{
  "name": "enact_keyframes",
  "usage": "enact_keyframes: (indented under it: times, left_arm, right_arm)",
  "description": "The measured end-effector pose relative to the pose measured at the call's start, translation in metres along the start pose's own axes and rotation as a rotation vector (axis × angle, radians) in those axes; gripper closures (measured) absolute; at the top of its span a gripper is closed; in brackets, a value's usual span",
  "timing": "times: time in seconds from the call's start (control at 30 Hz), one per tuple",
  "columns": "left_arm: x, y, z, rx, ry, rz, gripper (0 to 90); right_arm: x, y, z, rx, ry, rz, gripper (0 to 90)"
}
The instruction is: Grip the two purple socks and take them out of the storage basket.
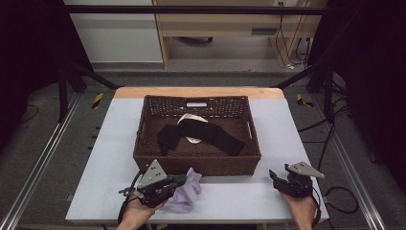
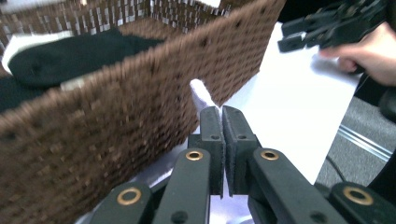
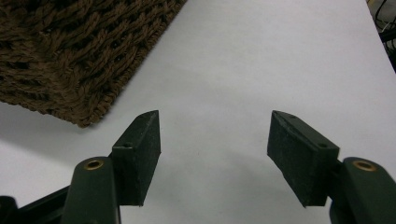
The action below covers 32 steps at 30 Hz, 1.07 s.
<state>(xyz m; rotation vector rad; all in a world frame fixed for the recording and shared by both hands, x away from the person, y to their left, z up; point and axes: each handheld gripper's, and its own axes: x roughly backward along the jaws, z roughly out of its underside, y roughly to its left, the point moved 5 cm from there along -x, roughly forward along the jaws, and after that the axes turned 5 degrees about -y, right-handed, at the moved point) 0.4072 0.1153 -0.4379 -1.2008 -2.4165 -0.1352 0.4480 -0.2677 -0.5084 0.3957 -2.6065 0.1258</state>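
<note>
Left tool clamping lavender cloth against basket, right tool open.

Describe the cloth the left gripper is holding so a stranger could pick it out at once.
Start at the brown wicker basket in the middle of the table. Just outside its near wall, toward the left corner, lies a pale lilac cloth, pinched by the left gripper. The other fabrics, black and white, lie inside the basket.
</note>
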Motion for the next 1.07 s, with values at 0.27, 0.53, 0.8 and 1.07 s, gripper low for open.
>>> enact_keyframes:
  times: [0.27, 0.53, 0.8, 1.07]
  left_arm:
    - [-0.018, 0.009, 0.019, 0.035, 0.044, -0.001, 80.2]
    - [-0.011, 0.014, 0.021, 0.023, 0.032, -0.046, 59.2]
    - [0.015, 0.031, 0.027, 0.069, 0.002, -0.123, 49.8]
    - [0.042, 0.051, 0.041, 0.085, -0.01, -0.205, 48.7]
  right_arm:
    - [-0.001, 0.0, 0.0, 0.003, 0.001, -0.004, 34.8]
    - [0.0, 0.0, 0.0, 0.004, 0.001, -0.005, 34.8]
    - [0.001, 0.0, 0.001, -0.004, 0.0, -0.004, 34.7]
    - [0.0, 0.0, 0.001, -0.013, 0.0, -0.007, 33.9]
